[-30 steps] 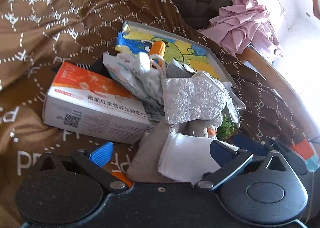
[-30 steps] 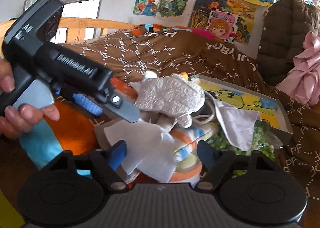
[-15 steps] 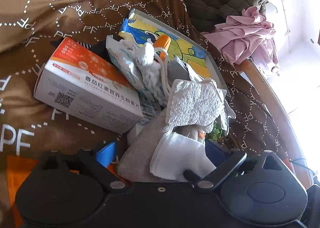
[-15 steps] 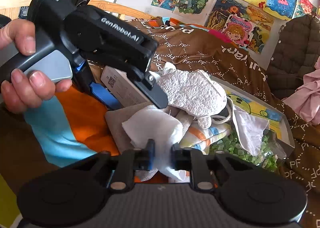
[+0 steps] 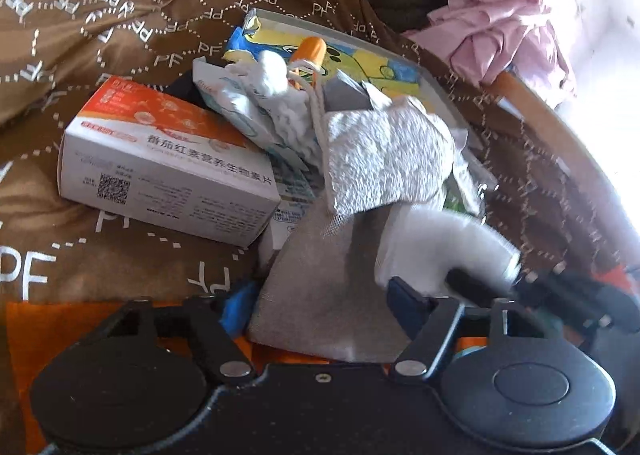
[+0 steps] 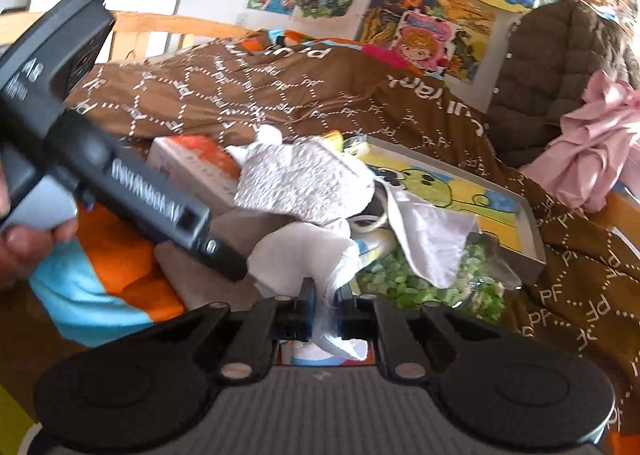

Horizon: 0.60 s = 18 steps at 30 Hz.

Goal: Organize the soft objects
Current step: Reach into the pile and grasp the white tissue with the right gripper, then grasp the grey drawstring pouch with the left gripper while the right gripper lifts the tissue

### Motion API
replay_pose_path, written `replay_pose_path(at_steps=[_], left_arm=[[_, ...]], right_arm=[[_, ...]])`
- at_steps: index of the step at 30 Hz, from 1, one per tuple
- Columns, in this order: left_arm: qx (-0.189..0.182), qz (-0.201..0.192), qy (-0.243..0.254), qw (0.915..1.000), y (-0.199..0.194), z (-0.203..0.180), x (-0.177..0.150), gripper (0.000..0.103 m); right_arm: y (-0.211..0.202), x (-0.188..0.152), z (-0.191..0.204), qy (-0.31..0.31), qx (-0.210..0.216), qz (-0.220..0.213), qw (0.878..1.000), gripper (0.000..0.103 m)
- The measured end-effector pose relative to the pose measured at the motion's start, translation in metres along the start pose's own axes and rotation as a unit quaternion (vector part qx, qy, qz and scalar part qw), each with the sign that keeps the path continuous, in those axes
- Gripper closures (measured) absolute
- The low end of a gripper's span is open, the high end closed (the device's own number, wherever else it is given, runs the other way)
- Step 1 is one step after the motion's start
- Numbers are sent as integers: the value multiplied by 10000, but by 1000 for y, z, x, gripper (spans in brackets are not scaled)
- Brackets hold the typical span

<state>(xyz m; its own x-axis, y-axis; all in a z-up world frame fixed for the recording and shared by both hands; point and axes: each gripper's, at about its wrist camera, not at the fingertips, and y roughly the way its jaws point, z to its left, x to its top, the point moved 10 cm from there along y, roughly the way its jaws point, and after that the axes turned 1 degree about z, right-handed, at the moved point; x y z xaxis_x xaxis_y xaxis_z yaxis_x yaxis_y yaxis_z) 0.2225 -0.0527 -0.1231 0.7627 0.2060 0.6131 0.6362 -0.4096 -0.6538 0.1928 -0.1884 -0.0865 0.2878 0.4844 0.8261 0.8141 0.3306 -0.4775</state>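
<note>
Crumpled white cloth (image 6: 304, 255), soft and bunched, sits atop the bed's pile, its lower fold clamped between the right gripper (image 6: 325, 309) fingers; left gripper (image 5: 316, 299) fingers spread apart beside it.

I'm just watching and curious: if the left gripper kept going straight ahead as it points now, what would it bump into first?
Most likely the grey cloth lying between the open fingers of the left gripper, with the white cloth just to its right. Beyond them sits the textured towel, though depth is hard to judge here.
</note>
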Motion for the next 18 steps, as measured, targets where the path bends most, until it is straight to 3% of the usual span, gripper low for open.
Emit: replay_pose_path(at_steps=[2,3,4,9,15,18], left_arm=[[197,31,191,9996,1,-6,-4,50],[308,54,302,9991,1,-8,-6,64],[439,65,420,9981,1,-10,-9,70],[708,-93,580,9958,-9,-21,-13,91],[988,-227,884,9909,-28,-38,-12,95],[1305,-373,1226,9831,-42,-45,-12,95]], right_arm=[[-2,1,-5,53,-37,-41,10000,93],[-2,1,-8,83,-58,-55,9999,93],[-3,2,-10,112,-67,-67,9999,93],[-15,5,-18,256,-123,-181,9994,94],[-35,9,-35,596,-315,-370,9970,94],[-41,11,-44,725,-398,-445,9956,94]])
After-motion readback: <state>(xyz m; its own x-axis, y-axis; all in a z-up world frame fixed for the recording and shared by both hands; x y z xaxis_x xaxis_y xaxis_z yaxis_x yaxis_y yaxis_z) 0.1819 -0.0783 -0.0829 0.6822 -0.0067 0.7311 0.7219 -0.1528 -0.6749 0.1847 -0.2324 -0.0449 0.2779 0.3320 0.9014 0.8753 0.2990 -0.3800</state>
